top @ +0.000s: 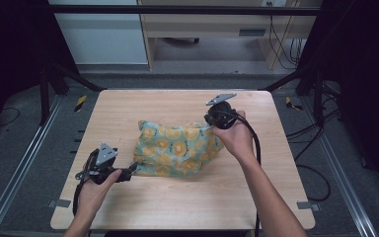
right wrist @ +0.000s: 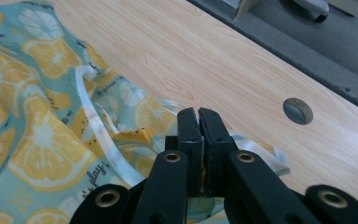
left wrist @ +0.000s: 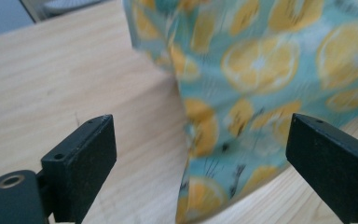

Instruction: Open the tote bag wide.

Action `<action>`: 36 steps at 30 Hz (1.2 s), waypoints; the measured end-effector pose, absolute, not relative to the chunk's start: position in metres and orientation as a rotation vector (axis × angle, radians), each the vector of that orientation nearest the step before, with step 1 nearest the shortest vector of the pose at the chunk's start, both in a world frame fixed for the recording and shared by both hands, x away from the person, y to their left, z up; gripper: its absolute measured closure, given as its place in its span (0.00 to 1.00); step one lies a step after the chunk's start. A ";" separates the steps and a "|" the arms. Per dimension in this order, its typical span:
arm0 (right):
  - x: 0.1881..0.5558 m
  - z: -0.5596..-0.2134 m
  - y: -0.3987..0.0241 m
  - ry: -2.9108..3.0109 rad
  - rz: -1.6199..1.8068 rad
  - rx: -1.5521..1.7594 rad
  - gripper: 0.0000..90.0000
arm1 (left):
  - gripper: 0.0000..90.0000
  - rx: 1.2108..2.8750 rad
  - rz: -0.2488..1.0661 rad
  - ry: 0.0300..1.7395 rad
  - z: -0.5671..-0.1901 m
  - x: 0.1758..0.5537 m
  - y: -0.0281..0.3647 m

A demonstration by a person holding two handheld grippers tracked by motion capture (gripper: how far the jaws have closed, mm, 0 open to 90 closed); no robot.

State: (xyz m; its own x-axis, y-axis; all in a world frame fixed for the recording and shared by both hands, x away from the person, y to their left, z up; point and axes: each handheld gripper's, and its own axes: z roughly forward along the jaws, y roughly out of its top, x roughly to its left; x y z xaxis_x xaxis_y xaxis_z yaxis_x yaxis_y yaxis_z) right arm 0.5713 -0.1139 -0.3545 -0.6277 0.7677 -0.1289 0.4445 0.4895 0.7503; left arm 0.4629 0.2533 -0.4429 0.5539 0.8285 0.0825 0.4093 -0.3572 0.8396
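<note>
A teal cloth (top: 177, 148) printed with orange slices lies bunched near the middle of the pale wooden surface (top: 177, 197). The right gripper (top: 212, 122) sits at the cloth's far right corner, held in the person's right hand (top: 237, 136); in the right gripper view its jaws are pressed together with a bit of the cloth's edge pinched between them, and a whitish ribbon (right wrist: 100, 135) trails from the fabric just beside them. The left gripper (top: 131, 170), in the left hand (top: 96, 190), points at the cloth's near left corner. Its jaws stand wide apart, and in the left gripper view the corner lies between them without touching either one.
</note>
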 end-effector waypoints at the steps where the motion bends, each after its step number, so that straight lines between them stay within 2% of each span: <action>1: 0.569 -0.353 -0.114 2.286 0.972 0.998 0.98 | 0.09 1.956 0.648 0.986 -0.439 0.464 0.251; 15: 0.551 -0.344 -0.113 2.299 1.044 0.932 0.98 | 0.12 1.994 0.638 0.837 -0.391 0.505 0.223; 24: 0.546 -0.342 -0.111 2.314 1.068 0.912 0.98 | 0.04 2.055 0.532 0.863 -0.401 0.523 0.209; 29: 0.545 -0.342 -0.109 2.317 1.074 0.907 0.98 | 0.07 2.056 0.483 0.874 -0.410 0.531 0.202; 30: 0.545 -0.342 -0.109 2.321 1.074 0.905 0.98 | 0.12 2.056 0.485 0.875 -0.411 0.532 0.200; 33: 0.545 -0.343 -0.108 2.324 1.077 0.902 0.98 | 0.41 2.068 0.468 0.882 -0.414 0.536 0.198; 35: 0.545 -0.343 -0.108 2.324 1.079 0.904 0.98 | 0.55 2.067 0.463 0.895 -0.415 0.538 0.197; 36: 0.545 -0.344 -0.108 2.324 1.076 0.907 0.98 | 0.55 2.061 0.459 0.893 -0.415 0.539 0.197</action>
State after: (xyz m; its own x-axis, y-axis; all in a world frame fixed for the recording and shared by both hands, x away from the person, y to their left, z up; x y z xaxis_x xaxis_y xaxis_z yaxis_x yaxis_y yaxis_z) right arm 0.5447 -0.1083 -0.3435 -0.6983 0.7088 -0.0999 0.3823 0.4873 0.7851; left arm 0.5387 0.1971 -0.4153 0.6815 0.7318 0.0067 0.4313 -0.4090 0.8042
